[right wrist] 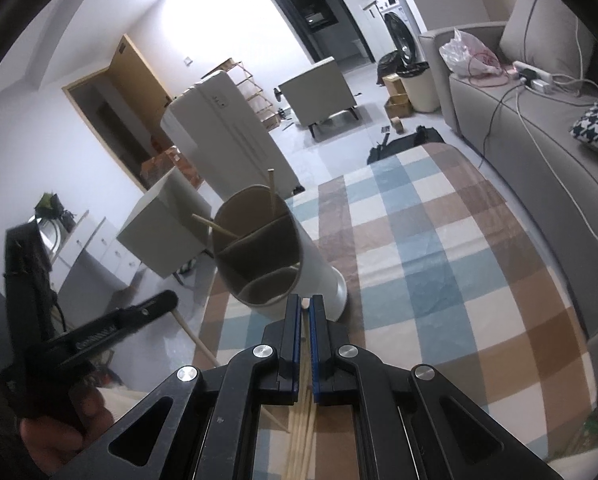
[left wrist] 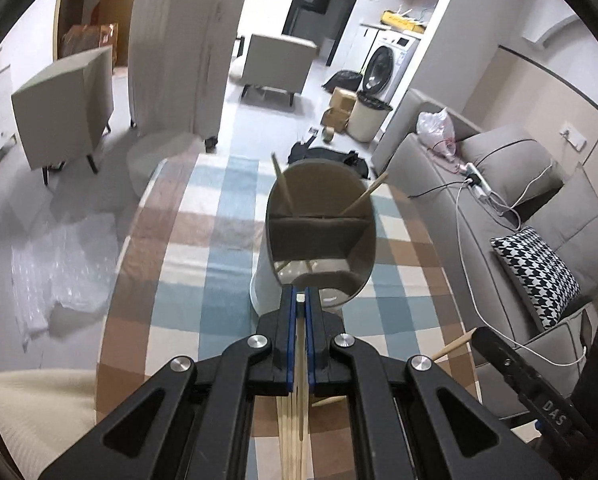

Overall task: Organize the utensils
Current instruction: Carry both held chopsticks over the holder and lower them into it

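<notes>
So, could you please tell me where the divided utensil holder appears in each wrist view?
Left wrist: the utensil holder stands at centre, straight beyond the left gripper.
Right wrist: the holder sits left of centre, beyond the right gripper.
Shared landmark: the checked tablecloth under it.

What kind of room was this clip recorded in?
Most likely a small apartment's living area: a grey sofa beside the checked tablecloth, armchairs, and a washing machine in an alcove behind.
</notes>
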Motion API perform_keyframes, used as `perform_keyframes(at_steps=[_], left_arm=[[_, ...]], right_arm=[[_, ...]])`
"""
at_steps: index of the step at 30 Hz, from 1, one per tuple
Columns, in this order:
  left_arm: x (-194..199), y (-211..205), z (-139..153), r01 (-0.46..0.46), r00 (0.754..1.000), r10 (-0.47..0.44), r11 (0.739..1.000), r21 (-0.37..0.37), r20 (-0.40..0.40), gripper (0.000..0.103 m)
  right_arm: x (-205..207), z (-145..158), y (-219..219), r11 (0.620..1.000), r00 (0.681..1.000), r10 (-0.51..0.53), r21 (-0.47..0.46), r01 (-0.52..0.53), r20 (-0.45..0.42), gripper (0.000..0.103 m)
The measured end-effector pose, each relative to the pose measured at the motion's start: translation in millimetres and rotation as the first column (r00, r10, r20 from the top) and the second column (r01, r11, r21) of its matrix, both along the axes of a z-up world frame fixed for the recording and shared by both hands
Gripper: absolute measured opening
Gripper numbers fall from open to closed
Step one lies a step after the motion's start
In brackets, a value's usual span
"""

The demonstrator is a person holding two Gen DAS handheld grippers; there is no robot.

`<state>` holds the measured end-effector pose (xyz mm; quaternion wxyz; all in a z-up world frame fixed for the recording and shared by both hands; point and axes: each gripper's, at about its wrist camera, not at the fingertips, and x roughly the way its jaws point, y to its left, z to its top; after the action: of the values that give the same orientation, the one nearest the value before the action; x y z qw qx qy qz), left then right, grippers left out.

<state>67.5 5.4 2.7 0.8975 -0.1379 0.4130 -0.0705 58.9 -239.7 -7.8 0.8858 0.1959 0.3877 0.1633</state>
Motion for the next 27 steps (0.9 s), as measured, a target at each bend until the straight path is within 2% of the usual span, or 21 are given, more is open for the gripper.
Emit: perform_keyframes(at_steps=[5, 8, 17, 27], left_arm=[[-5.4, -2.8, 12.2, 0.014, 1.000, -0.015, 0.999, 0.045, 0.014, 0.000], [-7.6, -1.9, 24.2, 0.018, 0.999, -0.019, 0.999, 0.042, 0.026, 0.000], [7.0, 6.3, 85.8, 0.019, 0.986, -0.021, 1.000, 0.015, 0.168, 0.000], [47.4, 12.5, 134.6, -0.013, 0.948, 0.005, 1.000, 0.023, 0.317, 0.000]], right_arm=[[-6.0, 7.1, 2.4, 1.000, 1.000, -0.001, -0.013, 0.002, 0.018, 0.003], [-8.8, 16.5, 3.1, 1.000, 0.999, -0.005, -0.013, 0.005, 0.037, 0.003], [-7.2, 64.2, 6.5, 1.000, 0.993, -0.010, 0.011, 0.009, 0.122, 0.003], [42.6, 128.0, 12.5, 1.000, 0.980, 0.006, 0.001, -0.006, 0.201, 0.003]])
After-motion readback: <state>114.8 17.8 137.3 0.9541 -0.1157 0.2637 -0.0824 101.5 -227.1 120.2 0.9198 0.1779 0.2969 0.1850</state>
